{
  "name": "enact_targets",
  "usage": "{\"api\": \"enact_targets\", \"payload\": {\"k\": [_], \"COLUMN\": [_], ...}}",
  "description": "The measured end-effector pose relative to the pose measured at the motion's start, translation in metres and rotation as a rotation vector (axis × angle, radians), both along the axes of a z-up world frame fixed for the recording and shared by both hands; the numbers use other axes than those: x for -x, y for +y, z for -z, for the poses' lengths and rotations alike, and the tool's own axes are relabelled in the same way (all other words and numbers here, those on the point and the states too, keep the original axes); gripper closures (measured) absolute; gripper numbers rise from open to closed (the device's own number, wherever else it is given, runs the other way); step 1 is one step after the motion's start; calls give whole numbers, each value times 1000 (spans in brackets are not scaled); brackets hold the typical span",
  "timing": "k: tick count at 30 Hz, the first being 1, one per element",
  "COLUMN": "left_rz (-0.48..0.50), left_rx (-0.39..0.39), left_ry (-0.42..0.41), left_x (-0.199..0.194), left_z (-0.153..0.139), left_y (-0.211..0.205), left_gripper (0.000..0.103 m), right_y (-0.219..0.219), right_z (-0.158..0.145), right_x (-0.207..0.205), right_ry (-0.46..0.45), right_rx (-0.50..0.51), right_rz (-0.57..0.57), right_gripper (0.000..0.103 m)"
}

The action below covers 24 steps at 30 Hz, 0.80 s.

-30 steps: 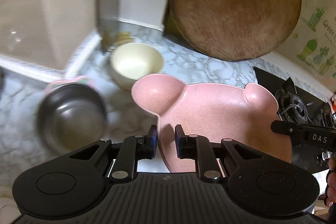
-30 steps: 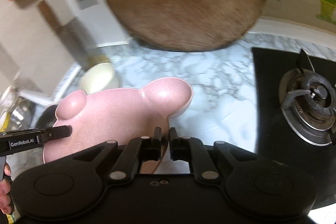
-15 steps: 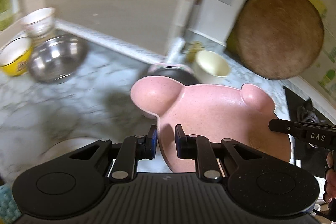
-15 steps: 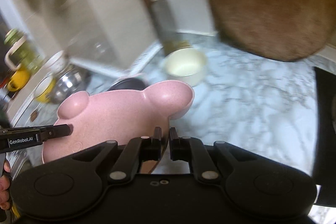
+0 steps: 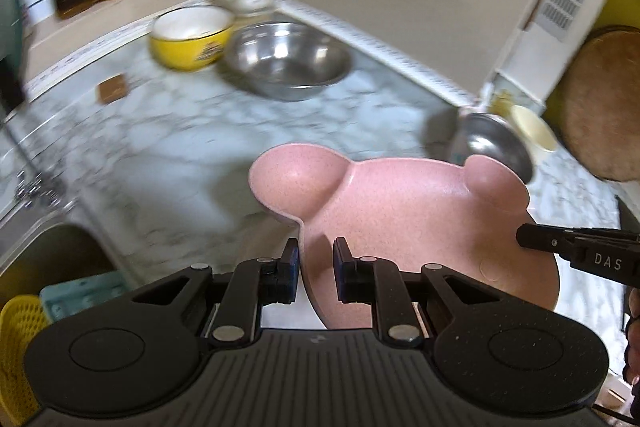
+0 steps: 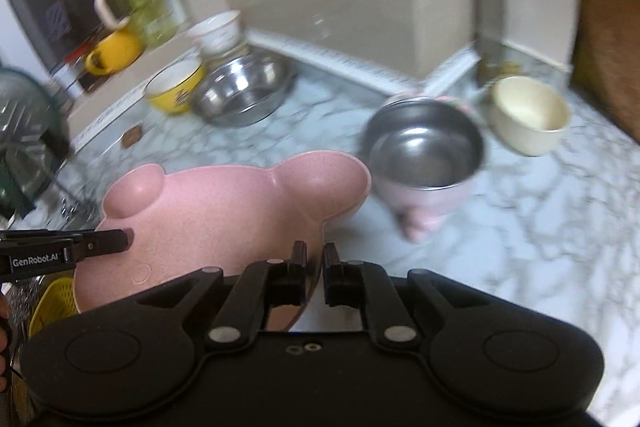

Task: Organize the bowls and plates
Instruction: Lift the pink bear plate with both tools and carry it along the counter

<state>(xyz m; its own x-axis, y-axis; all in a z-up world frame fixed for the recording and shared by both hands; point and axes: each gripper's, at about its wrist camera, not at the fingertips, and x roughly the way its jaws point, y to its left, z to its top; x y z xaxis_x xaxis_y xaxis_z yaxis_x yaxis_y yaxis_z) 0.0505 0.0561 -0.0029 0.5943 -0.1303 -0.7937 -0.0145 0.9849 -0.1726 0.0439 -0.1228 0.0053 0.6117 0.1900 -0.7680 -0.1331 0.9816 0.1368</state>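
The left gripper and right gripper each clamp opposite rims of the pink eared plate, held above the marble counter, near 2 steel bowls

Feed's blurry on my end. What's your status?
Left gripper and right gripper both shut on pink plate, one edge each. Plate held above marble counter. Nothing between it and the steel bowl.
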Motion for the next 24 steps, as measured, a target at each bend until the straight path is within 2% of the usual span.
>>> {"api": "enact_targets", "payload": {"k": [4, 9, 15, 24], "left_rz": [-38, -54, -43, -36], "left_rx": [9, -1, -28, -33], "left_ry": [21, 21, 2, 20], "left_x": [3, 2, -4, -7], "left_z": [16, 33, 42, 57], "left_y": [21, 27, 23, 22], "left_gripper": [86, 86, 86, 86], "right_y": [22, 31, 32, 35], "right_z": [20, 38, 47, 58], "right_x": [-10, -20, -27, -32], "right_ry": [15, 34, 27, 22], "right_rx": [16, 14, 27, 56], "right_rz": [-40, -54, -55, -66], "right_gripper": [94, 94, 94, 94]}}
